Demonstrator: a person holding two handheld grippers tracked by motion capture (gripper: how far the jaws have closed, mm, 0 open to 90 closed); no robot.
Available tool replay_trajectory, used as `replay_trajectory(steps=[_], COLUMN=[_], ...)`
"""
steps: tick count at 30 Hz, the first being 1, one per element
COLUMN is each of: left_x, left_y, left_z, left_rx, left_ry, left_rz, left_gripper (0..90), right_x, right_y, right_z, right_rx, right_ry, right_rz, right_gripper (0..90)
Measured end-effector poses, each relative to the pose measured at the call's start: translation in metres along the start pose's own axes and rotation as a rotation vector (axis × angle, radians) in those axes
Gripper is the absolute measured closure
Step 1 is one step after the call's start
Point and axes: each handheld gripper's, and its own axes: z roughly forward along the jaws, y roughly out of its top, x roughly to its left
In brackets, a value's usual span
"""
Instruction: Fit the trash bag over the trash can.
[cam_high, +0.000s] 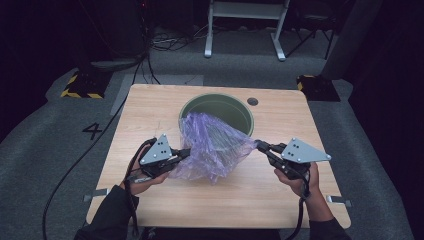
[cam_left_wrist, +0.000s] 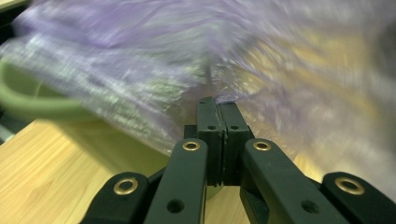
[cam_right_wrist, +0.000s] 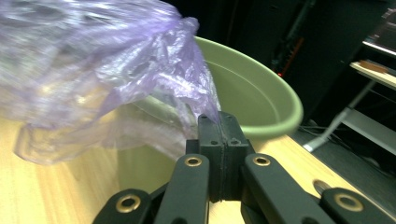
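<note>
Wooden bench (cam_high: 150, 107) is ringed by grey floor, margins bare. Thin purple plastic bag (cam_high: 212, 145) is stretched beside green round bin (cam_high: 227, 107), pinched by left gripper (cam_high: 186, 152) and right gripper (cam_high: 261, 145), both clamped shut on edges.

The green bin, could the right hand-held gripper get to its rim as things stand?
Probably not yet. The right hand-held gripper is shut on the purple bag, stretched to the left hand-held gripper. The green bin rim is near and uncovered on that side, but it must let go first.
</note>
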Motion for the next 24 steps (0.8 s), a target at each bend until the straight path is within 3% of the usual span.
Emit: replay_trajectory(steps=[4, 7, 11, 13, 18, 22, 24], left_x=[0.003, 0.007, 0.012, 0.011, 0.000, -0.014, -0.023], left_y=[-0.009, -0.014, -0.020, -0.023, -0.029, -0.028, -0.024], left_z=[-0.003, -0.006, -0.014, -0.021, -0.037, -0.048, -0.053], left_rx=[0.027, 0.038, 0.055, 0.062, 0.074, 0.054, 0.032], left_ry=[0.025, 0.043, 0.076, 0.064, 0.091, 0.084, 0.057], left_rz=[-0.012, -0.046, -0.097, -0.113, -0.073, -0.066, -0.056], left_gripper=[87.6, 81.4, 60.4, 49.7, 22.0, 16.2, 16.1], right_x=[-0.004, -0.006, -0.009, -0.009, -0.009, -0.008, -0.008], right_y=[-0.009, -0.016, -0.022, -0.023, -0.023, -0.022, -0.022], right_z=[-0.005, -0.007, -0.010, -0.012, -0.011, -0.010, -0.009], right_rx=[0.011, 0.025, 0.023, 0.020, 0.038, 0.040, 0.044], right_ry=[-0.016, -0.028, -0.045, -0.048, -0.069, -0.079, -0.082], right_rz=[0.015, 0.029, 0.043, 0.043, 0.048, 0.048, 0.052], right_gripper=[90.0, 90.0, 90.0, 90.0, 90.0, 90.0, 90.0])
